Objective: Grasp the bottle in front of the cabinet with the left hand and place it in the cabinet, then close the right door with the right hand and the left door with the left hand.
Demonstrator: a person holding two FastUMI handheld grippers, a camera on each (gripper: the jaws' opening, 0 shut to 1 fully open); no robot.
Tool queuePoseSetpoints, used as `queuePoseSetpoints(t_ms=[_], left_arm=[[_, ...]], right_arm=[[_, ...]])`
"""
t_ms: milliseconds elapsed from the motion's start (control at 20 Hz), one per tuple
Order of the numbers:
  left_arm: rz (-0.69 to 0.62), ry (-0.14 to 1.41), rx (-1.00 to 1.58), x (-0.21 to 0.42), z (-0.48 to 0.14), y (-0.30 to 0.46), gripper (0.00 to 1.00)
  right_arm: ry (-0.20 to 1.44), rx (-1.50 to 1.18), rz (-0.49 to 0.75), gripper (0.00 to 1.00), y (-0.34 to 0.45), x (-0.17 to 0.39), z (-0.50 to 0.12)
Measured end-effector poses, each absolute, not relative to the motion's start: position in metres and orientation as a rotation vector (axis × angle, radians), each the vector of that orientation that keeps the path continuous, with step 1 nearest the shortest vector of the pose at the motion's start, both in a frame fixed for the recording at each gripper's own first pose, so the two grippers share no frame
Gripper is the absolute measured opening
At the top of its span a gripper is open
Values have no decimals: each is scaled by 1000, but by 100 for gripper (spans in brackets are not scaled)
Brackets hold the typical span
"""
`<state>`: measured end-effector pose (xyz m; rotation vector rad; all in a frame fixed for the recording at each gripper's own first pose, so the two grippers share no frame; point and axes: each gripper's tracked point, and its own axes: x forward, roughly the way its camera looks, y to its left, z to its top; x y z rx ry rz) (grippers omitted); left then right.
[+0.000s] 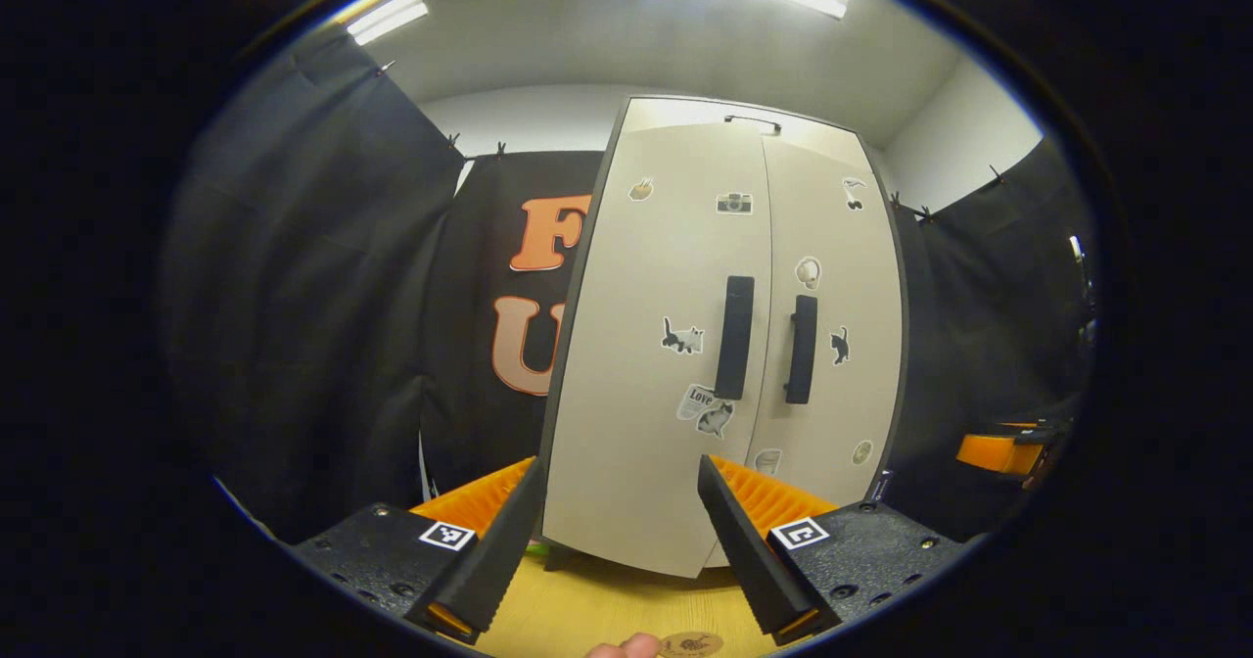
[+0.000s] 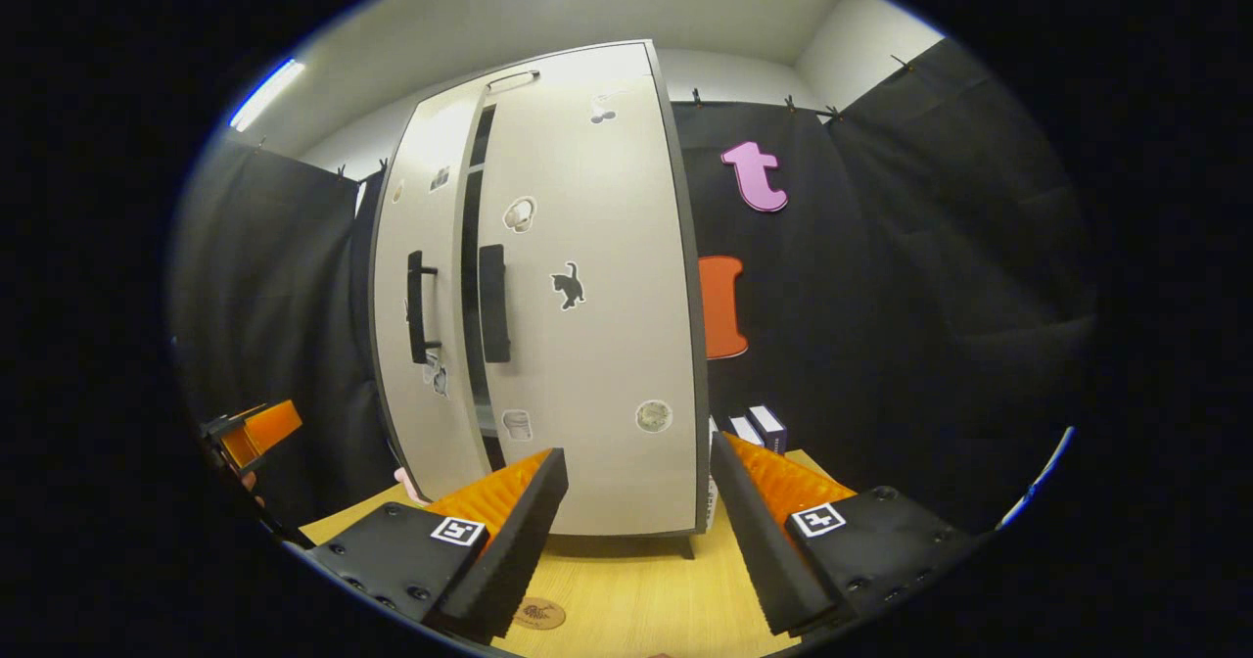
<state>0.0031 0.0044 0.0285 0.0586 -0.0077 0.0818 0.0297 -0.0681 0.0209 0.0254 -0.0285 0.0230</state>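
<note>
Both tools wide, empty: left tool point(image 1: 620, 550), right tool point(image 2: 636, 540); smooth beige cabinet point(image 2: 587, 345), left door point(image 1: 646, 364) ajar.

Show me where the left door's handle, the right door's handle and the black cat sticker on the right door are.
left door handle point(image 1: 734, 337), left gripper view, middle of the bar
right door handle point(image 2: 493, 303), right gripper view, middle of the bar
black cat sticker point(image 2: 568, 286), right gripper view, cat's body
</note>
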Motion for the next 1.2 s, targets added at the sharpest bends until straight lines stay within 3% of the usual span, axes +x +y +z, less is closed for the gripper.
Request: queuePoseSetpoints(t_ms=[1200], left_arm=[[100, 23, 40, -21, 28, -4, 95]], right_arm=[[-65, 39, 44, 97, -55, 10, 30]])
